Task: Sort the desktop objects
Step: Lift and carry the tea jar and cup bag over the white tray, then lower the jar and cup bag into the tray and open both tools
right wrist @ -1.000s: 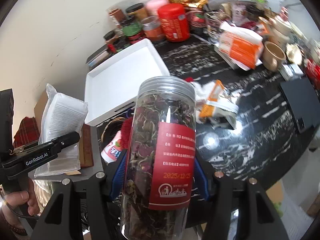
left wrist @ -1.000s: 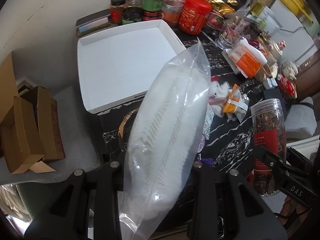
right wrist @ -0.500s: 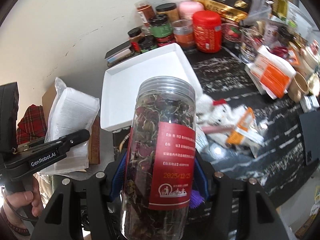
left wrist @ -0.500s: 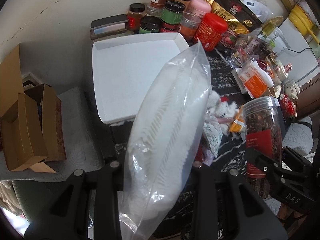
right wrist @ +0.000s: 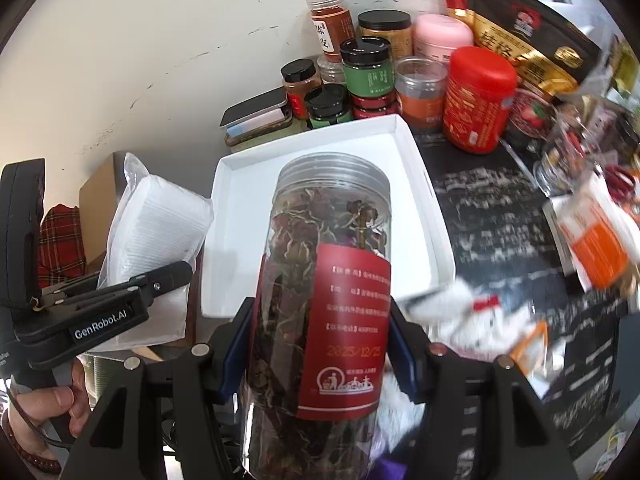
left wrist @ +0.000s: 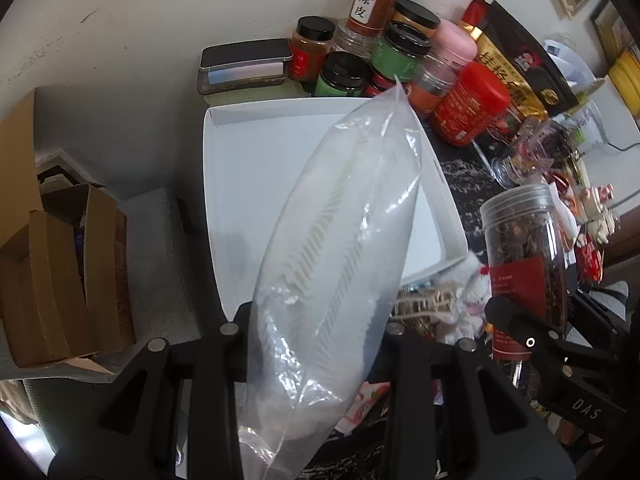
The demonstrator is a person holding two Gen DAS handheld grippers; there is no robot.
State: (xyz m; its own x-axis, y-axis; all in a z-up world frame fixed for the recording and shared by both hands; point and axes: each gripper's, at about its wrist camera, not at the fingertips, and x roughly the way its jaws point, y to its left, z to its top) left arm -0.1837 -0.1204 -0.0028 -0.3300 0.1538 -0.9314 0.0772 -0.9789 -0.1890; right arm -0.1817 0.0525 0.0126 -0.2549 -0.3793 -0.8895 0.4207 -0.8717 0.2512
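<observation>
Over white tray (left wrist: 256, 168) your jaws clamped bag (left wrist: 336, 240) and tea jar (right wrist: 324, 296); lower bag flat, jar upright.

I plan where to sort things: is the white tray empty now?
Empty: the white tray shows only bare floor; bag and jar are held above.

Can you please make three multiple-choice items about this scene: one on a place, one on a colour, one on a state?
1. The white tray lies
A. in front of the jars by the wall
B. on the cardboard box
C. under the table

2. The label on the clear jar of dried flowers is
A. green
B. red
C. blue

3. The left gripper is
A. open
B. shut on the plastic bag
C. out of view

Key: 1 A, jars stand behind it; 2 B, red shows; 3 B, fingers clamp it.
</observation>
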